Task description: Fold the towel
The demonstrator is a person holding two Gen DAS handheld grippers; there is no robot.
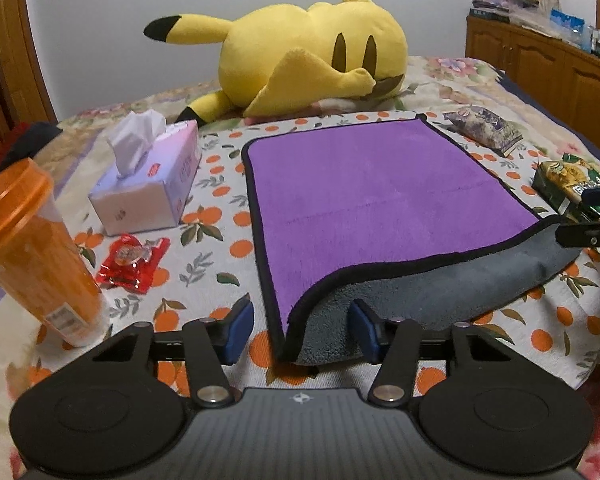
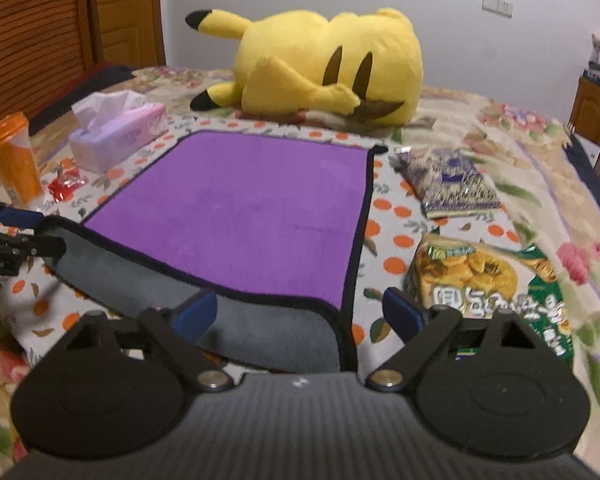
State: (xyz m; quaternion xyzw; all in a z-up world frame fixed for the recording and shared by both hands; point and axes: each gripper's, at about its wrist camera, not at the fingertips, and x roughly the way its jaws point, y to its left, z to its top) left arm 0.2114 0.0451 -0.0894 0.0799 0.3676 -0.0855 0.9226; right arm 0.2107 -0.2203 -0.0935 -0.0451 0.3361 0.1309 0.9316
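Note:
A purple towel point(image 1: 372, 200) with black trim and a grey underside lies flat on the bed; it also shows in the right wrist view point(image 2: 244, 212). Its near edge is curled up, showing the grey side. My left gripper point(image 1: 300, 332) is open, its blue pads on either side of the towel's near left corner. My right gripper point(image 2: 300, 316) is open, its pads on either side of the near right corner. Each gripper also shows at the frame edge of the other view, with its jaws next to the lifted towel edge.
A yellow plush toy point(image 1: 308, 56) lies behind the towel. A tissue box point(image 1: 148, 184), an orange bottle point(image 1: 32, 248) and a red wrapper point(image 1: 134, 258) are to the left. A purple packet point(image 2: 448, 182) and a green snack bag point(image 2: 488, 280) are to the right.

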